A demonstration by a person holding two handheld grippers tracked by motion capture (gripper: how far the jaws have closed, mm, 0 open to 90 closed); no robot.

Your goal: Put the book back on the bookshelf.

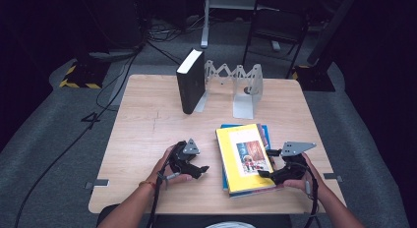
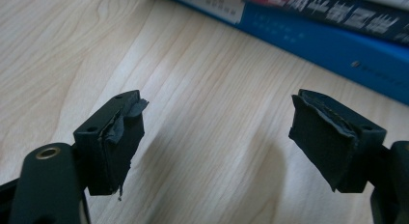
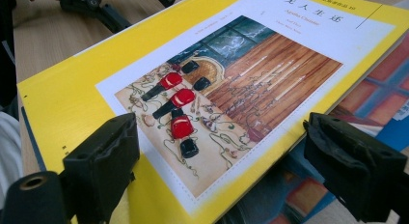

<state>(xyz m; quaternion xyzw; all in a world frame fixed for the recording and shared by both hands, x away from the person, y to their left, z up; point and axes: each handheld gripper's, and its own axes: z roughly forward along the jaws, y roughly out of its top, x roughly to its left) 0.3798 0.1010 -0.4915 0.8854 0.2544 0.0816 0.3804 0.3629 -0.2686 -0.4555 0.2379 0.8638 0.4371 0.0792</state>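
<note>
Right gripper (image 1: 269, 163): jaws apart, straddling the near right edge of the yellow book (image 1: 244, 157), not pressing it.
Left gripper (image 1: 202, 162): jaws apart with nothing between them, low over the bare table (image 1: 147, 129), just left of the stack.
Yellow book: lies flat on top of a blue book (image 1: 266, 133), at the near right of the table.
Black book (image 1: 190, 80): upright at the far side, against the metal bookend rack (image 1: 242, 85).
Risk: a shallow one-edge pinch could fan the cover open, or drag the blue book along.
Right gripper view: shows the cover picture (image 3: 219, 101) and the overhanging edge.
Left gripper view: shows torn pad lining (image 2: 123, 122) and the blue spine (image 2: 318, 38).
</note>
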